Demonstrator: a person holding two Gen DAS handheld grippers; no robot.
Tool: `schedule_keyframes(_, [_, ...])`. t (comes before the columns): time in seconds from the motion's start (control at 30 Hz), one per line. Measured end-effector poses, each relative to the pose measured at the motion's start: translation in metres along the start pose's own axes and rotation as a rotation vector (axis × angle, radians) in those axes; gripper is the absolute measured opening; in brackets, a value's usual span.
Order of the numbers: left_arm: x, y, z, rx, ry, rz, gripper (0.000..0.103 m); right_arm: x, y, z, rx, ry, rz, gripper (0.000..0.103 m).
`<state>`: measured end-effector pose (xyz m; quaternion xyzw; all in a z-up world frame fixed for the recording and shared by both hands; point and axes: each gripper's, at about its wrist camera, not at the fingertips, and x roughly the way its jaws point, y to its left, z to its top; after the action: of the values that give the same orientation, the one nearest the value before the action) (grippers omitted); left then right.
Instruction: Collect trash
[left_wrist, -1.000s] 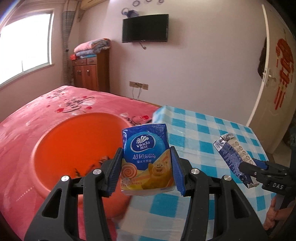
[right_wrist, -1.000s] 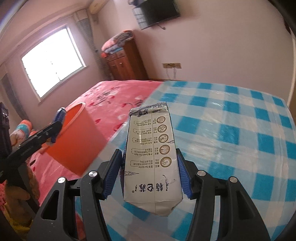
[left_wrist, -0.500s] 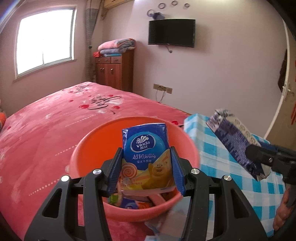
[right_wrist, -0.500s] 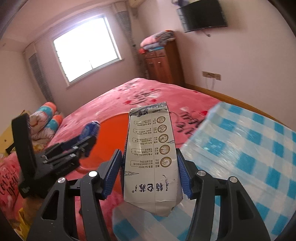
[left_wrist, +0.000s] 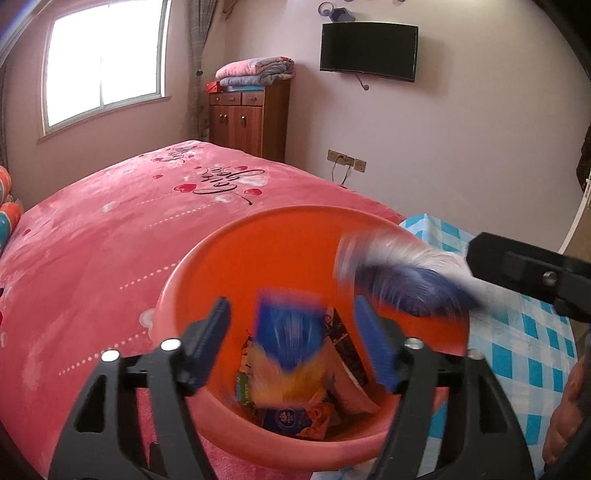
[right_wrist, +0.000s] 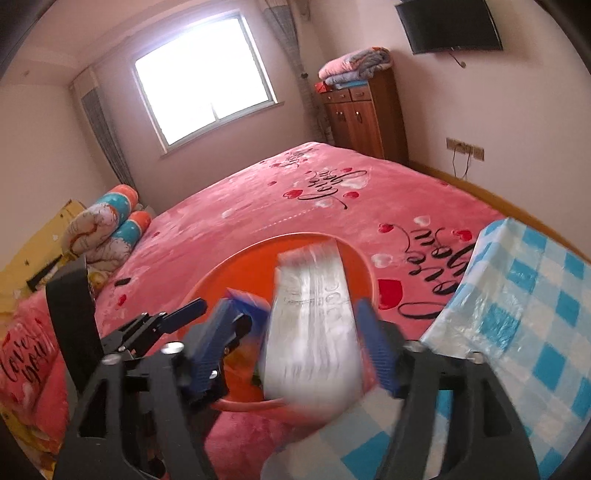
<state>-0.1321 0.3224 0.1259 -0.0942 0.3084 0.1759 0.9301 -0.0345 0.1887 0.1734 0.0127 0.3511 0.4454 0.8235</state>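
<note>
Both hand-held grippers spread over orange bin (left_wrist: 258, 258) (pink bedspread (left_wrist: 110, 240), checkered cloth (right_wrist: 535, 295) beside).

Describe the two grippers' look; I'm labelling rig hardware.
Both the left gripper and the right gripper have black angular plastic frames with cut-out holes, silver screw heads at the joints and ribbed blue pads inside the jaws. No cables or sleeves show. Bare skin shows beside the right one.

pink bed (left_wrist: 110, 240); wooden cabinet (left_wrist: 247, 118); bright window (left_wrist: 103, 62); wall TV (left_wrist: 369, 51); pale walls
</note>
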Motion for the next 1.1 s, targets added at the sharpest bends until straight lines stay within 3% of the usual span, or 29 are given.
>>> schedule_keyframes(0.1, [0.002, 0.003, -0.001, -0.008, 0.002, 0.006, 0.082, -0.002, -0.008, -0.005, 0.027, -0.011, -0.009, 0.082])
schedule_keyframes(0.3, [0.004, 0.0, -0.002, -0.011, 0.004, 0.008, 0.088, -0.013, -0.028, -0.016, 0.086, -0.032, -0.054, 0.088])
schedule_keyframes(1.1, [-0.006, -0.026, -0.008, 0.024, 0.006, 0.005, 0.09, -0.044, -0.04, -0.043, 0.069, -0.084, -0.24, 0.094])
